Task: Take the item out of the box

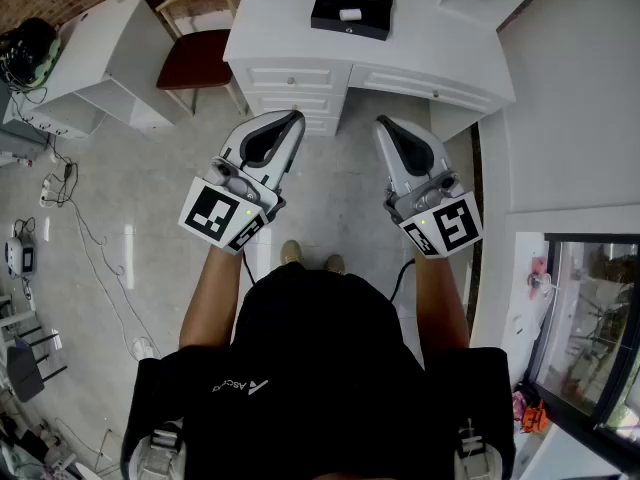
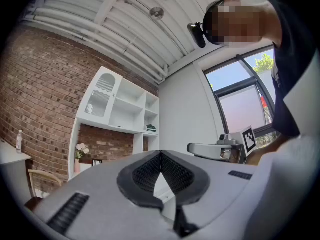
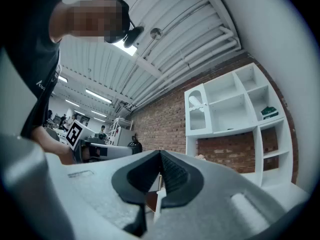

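An open black box [image 1: 350, 4] sits on the white desk [image 1: 400, 38] at the top of the head view, with a small white item [image 1: 349, 14] inside it. Both grippers hang in front of the person, well short of the desk and over the floor. My left gripper [image 1: 293, 120] is shut with nothing between its jaws; in the left gripper view its tips [image 2: 160, 155] meet and point up at the shelves. My right gripper [image 1: 383, 123] is also shut and empty, its tips [image 3: 160, 154] touching.
White drawers [image 1: 300, 88] front the desk. A wooden chair with a red seat [image 1: 195, 53] stands left of it, beside a second white table [image 1: 95, 43]. Cables [image 1: 70, 208] trail on the floor at left. A white shelf unit [image 2: 120, 109] stands against the brick wall.
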The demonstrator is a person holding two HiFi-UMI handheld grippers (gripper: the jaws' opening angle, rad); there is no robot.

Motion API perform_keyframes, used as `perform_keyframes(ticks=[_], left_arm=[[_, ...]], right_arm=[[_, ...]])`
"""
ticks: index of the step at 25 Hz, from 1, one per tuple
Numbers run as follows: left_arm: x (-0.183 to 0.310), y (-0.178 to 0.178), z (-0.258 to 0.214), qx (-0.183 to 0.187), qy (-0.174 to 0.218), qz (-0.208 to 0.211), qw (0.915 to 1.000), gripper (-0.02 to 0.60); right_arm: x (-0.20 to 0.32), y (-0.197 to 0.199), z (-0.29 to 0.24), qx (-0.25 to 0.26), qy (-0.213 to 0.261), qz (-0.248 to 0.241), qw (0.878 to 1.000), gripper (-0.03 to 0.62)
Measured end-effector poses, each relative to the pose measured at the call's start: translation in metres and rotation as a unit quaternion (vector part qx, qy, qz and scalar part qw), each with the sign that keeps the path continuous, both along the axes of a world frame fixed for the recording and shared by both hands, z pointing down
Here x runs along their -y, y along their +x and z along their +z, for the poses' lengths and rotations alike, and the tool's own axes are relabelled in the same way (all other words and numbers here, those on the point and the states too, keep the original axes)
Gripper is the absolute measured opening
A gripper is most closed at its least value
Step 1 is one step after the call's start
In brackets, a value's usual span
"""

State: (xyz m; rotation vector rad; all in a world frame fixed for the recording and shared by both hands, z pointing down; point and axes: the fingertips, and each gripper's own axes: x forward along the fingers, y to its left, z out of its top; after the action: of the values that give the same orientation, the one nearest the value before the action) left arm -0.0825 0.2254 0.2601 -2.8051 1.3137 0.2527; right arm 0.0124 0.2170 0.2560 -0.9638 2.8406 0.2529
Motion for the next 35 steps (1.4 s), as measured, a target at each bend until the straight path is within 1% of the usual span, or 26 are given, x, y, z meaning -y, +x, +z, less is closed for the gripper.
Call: perform_keyframes(ticks=[7,12,15,21,24,26,30,35], left_arm=[[0.002,-0.005,0.002,-0.002,0.002,0.004,1.0000,-0.001],[0.007,-0.016,0.004,-0.007,0.001,0.005,1.0000,-0.001],[0.010,-0.028,0.005,-0.013,0.002,0.004,0.9999,-0.002],[0.022,-0.069,0.011,-0.026,0.004,0.012,0.9996,-0.002],[0.036,-0.088,0.016,-0.027,0.004,0.019,0.9994,-0.002],[0.047,-0.094,0.018,-0.027,0.001,0.024,0.9994,-0.002],[0.074,-0.093,0.022,-0.025,-0.001,0.036,0.9991,0.000],[0.124,-0.087,0.032,-0.009,-0.003,0.036,0.9993,-0.002]], right_arm=[[-0.001,-0.009,0.003,-0.009,0.007,-0.003,1.000,0.000],[0.003,-0.015,0.002,0.004,0.007,0.001,1.000,0.002],[0.007,-0.022,0.001,0.003,0.007,0.008,1.000,0.002],[0.018,-0.047,0.005,-0.008,0.001,0.029,1.000,0.002],[0.027,-0.056,0.009,-0.009,-0.003,0.047,0.999,0.002],[0.034,-0.059,0.012,-0.013,-0.007,0.055,0.998,0.002],[0.056,-0.054,0.019,-0.023,-0.015,0.069,0.997,0.002],[0.106,-0.045,0.028,-0.025,-0.011,0.071,0.997,0.002]])
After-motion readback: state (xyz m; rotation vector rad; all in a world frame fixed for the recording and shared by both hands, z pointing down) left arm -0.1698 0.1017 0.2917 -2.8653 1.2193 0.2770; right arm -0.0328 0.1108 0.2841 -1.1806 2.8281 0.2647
